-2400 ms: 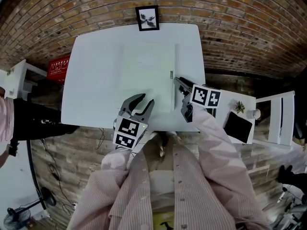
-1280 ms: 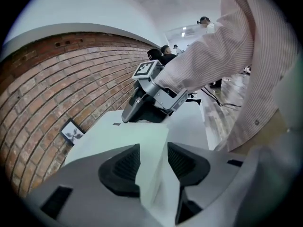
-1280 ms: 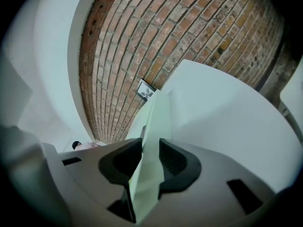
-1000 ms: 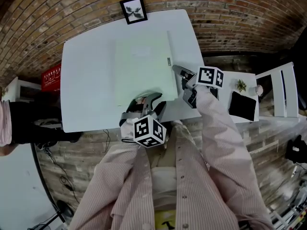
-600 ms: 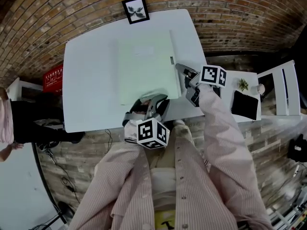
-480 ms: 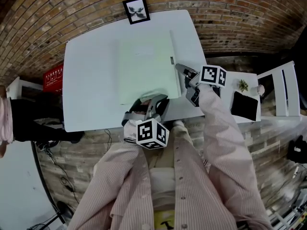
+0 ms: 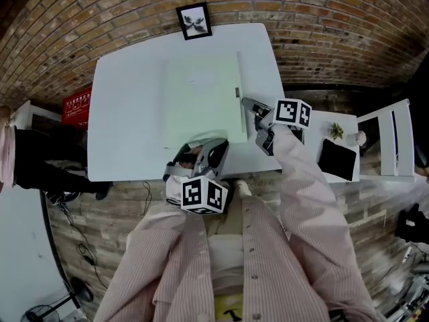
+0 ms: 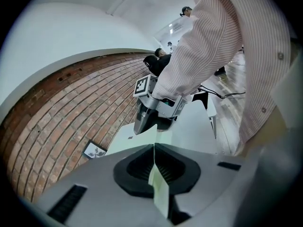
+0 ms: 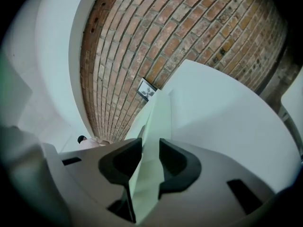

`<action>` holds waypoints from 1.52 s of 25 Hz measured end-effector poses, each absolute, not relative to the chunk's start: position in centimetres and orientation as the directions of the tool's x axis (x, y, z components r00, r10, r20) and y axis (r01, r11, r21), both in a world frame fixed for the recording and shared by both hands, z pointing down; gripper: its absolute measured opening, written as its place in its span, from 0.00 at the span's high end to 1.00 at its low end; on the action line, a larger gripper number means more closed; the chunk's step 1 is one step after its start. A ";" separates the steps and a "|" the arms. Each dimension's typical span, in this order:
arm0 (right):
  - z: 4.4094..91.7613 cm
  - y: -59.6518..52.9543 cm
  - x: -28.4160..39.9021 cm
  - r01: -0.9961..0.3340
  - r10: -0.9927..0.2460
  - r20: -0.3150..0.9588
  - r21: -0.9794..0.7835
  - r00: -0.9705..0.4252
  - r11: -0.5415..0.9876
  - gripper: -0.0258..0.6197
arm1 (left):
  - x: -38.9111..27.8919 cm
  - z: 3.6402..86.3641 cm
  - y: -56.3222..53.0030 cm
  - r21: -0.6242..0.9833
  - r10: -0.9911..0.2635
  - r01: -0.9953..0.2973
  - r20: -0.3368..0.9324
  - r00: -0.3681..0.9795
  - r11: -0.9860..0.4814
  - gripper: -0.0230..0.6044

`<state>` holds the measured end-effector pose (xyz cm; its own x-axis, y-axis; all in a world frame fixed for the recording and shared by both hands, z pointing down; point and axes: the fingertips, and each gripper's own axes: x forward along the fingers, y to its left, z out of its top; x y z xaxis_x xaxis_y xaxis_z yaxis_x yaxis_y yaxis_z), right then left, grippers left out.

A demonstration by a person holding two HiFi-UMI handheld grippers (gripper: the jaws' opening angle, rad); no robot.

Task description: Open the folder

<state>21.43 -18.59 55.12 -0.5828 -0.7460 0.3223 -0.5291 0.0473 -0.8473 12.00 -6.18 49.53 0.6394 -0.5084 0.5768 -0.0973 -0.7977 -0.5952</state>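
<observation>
- At 6 o'clock, over the near rim of the white table (image 7: pixel 127 113): left gripper (image 7: pixel 206 146), reaching out of a striped sleeve (image 7: pixel 167 247). Jaws just been closing, now pinched together on the near edge of the pale green folder (image 7: pixel 201 99) — one thin leaf of its cover caught between the pads and bowed up a little at the pinch.
- At 3 o'clock of the folder: right gripper (image 7: pixel 248 104), pointing in across the right-hand long edge, clamped on that edge, with green sheet filling the gap between its pads.
- Mid-table: the folder itself, lying flat with its long sides running 6 to 12 o'clock, cover down apart from the lifted near edge.
- At 12 o'clock, on the table's far rim: framed picture (image 7: pixel 194 21), against the brick wall (image 7: pixel 335 25).
- Off the table at 9 o'clock: red box (image 7: pixel 79 102).
- Off the table at 3 o'clock: side table (image 7: pixel 315 129) bearing a black tablet (image 7: pixel 337 159) and a small plant (image 7: pixel 335 131) — white chair (image 7: pixel 389 139) just beyond.
</observation>
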 end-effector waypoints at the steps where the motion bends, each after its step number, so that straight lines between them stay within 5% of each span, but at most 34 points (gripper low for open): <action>1: 55.1 -18.6 21.4 -0.529 -0.742 0.323 -0.847 -0.587 0.049 0.78 | 12.0 49.3 -6.3 -0.600 -0.520 -0.112 0.567 0.639 -0.792 0.96; 38: 54.9 -19.0 21.2 -0.704 -0.656 0.477 -0.700 -0.585 0.120 0.78 | 2.7 39.1 -8.6 -0.517 -0.890 -0.728 0.196 0.413 -0.451 0.97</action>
